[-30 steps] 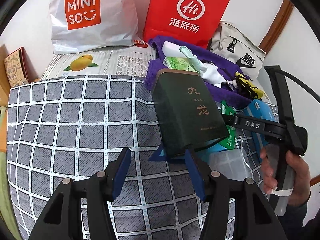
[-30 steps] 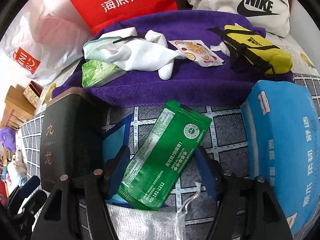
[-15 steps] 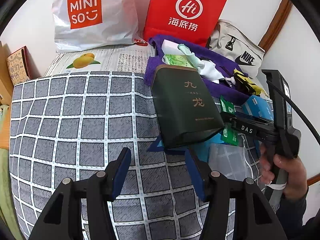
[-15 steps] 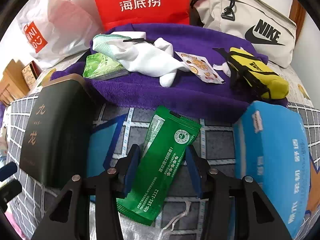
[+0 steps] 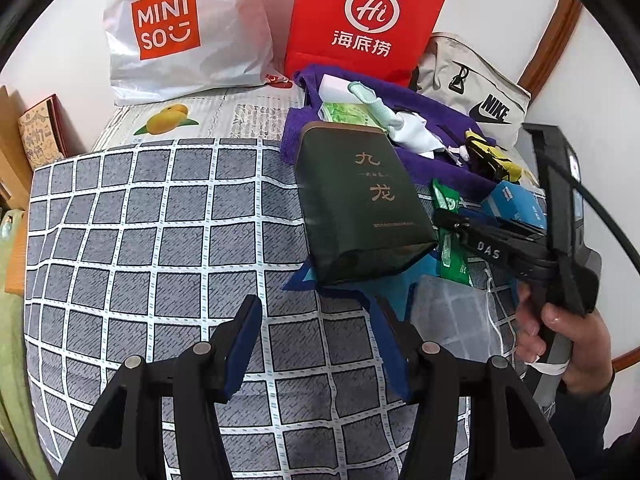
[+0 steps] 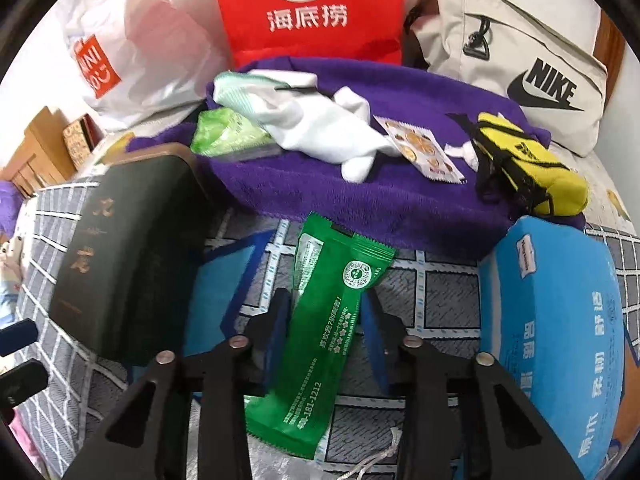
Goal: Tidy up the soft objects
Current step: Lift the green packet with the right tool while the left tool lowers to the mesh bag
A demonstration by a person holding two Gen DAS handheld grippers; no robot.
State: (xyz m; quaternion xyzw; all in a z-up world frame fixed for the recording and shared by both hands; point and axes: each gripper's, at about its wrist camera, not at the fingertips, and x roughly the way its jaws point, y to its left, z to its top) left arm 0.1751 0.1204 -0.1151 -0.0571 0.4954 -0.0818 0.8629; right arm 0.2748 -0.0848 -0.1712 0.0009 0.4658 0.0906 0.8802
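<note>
While the left tongs (image 5: 316,344) hang part-open (holding nothing), the right tongs (image 6: 324,336) are closing around the green packet (image 6: 320,332).

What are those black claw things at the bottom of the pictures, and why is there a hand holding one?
There is no robot here. A person holds a grabbing tool in each hand, and each tool has a small camera looking along its jaws, so there is one picture per tool.

The left gripper has nothing between its open jaws, only the checked blanket. Its camera also sees the person's hand holding the other tool.

The right gripper is closing its jaws around a green packet. Nearby lie a dark green box, a blue pack, and a purple towel with a white sock and a yellow pouch on it.
</note>
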